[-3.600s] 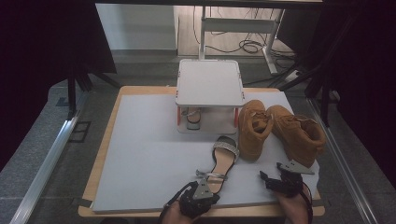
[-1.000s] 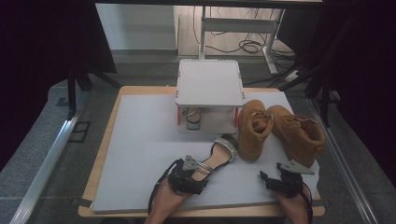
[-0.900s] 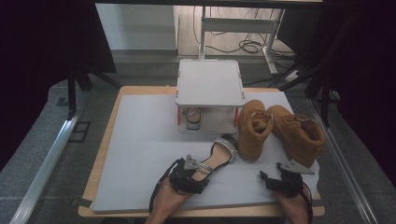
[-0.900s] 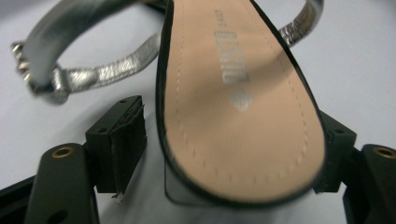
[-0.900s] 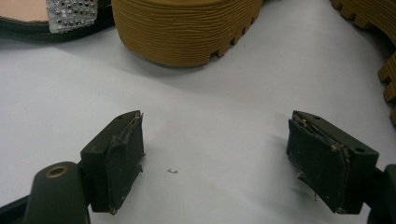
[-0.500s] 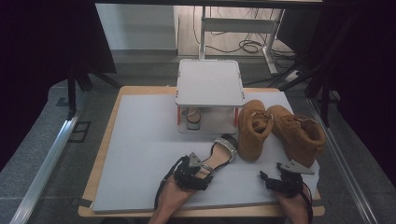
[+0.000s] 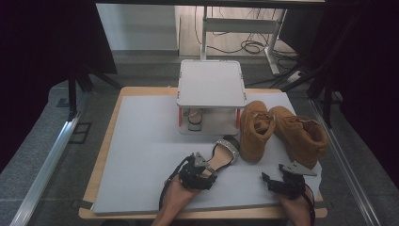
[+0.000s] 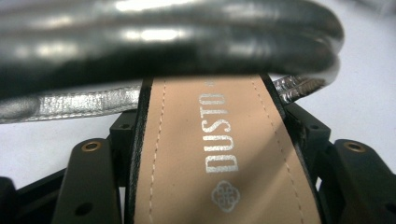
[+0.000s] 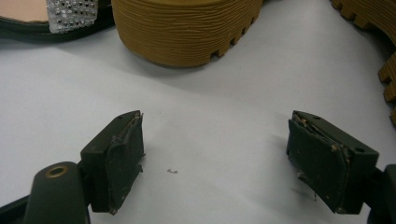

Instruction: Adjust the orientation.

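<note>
On the white desk (image 7: 141, 141) your left claw (image 8: 219, 154) was closing around the sandal (image 8: 210, 140) to lift it; your right claw (image 9: 219, 172) rested open, empty.

A white-topped table (image 7: 141, 155) bears a sandal (image 7: 221, 157), two boots (image 7: 282, 132) (tan) and a small rack (image 7: 211, 94).

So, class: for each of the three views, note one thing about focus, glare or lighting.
Left gripper view: the silver straps at the top are blurred, with bright glare streaks, while the insole lettering is sharp. Right gripper view: evenly lit, soft shadows under the boot sole. High view: the mat is lit, the surroundings are very dark.
</note>
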### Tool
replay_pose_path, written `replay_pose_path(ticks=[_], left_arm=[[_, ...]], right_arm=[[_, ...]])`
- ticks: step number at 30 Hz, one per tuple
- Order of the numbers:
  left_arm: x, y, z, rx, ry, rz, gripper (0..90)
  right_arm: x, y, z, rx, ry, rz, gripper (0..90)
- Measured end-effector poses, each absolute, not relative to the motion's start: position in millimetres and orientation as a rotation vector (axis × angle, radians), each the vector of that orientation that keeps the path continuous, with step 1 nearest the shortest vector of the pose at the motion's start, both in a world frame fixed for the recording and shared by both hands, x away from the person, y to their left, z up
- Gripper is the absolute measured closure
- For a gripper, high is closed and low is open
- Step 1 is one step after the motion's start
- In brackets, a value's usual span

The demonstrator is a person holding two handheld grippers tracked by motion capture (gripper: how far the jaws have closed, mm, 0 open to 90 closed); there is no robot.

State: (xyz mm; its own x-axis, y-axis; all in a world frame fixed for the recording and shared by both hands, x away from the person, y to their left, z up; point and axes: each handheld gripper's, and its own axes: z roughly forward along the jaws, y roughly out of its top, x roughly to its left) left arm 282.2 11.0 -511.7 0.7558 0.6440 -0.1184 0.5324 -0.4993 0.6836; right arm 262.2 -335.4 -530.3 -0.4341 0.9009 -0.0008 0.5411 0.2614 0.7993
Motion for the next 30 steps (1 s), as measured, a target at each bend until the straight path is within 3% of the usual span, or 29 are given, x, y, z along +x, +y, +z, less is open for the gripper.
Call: replay_pose_path(ticks=[30], left_arm=[[277, 26, -498, 2.118, 0.906, 0.230, 38.8]], right_arm=[[262, -335, -530, 1.304, 2.076, 1.036, 19.7]])
